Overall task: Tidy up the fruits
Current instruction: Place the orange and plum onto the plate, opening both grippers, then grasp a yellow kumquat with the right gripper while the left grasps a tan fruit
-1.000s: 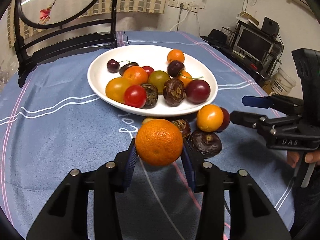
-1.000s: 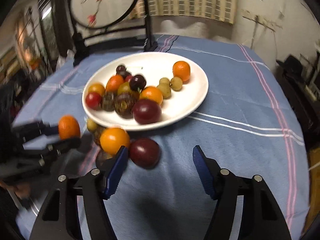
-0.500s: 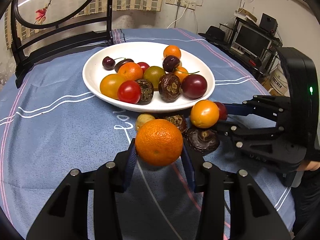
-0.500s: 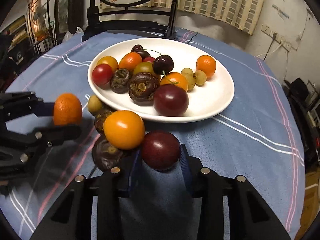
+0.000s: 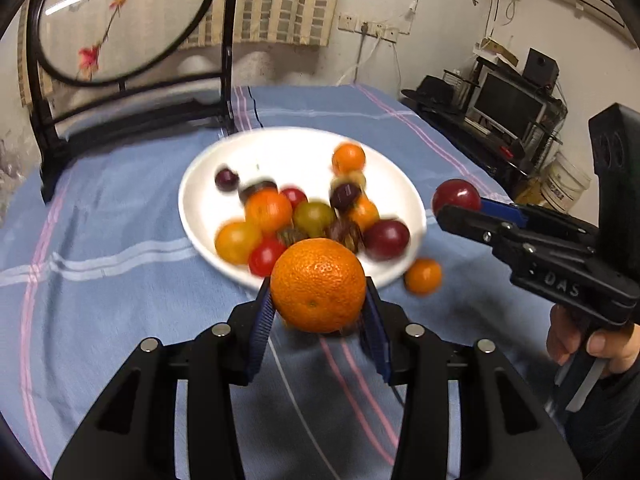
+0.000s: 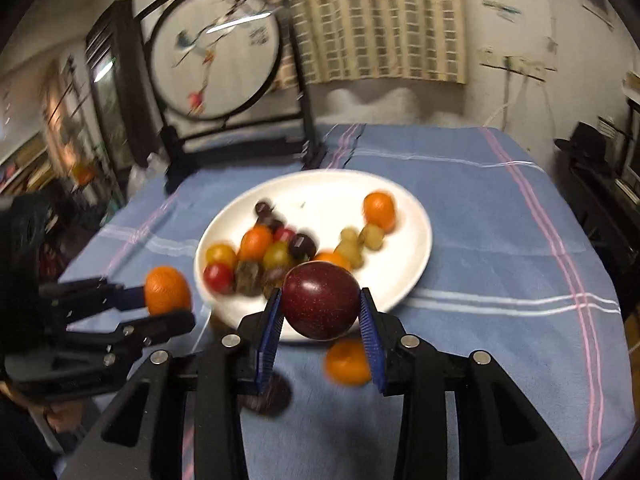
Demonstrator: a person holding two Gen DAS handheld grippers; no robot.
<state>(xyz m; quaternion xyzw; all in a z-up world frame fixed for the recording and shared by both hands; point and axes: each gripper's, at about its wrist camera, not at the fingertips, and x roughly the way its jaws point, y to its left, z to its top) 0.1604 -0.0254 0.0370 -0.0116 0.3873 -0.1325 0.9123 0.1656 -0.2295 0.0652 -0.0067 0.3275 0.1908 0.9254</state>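
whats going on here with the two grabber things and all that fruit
A person is sorting fruit with a handheld gripper in each hand. The left gripper is shut on an orange, and the right gripper is shut on a dark red plum, both held up near the white plate already heaped with fruit. At least one small orange fruit lies on the blue tablecloth beside the plate.
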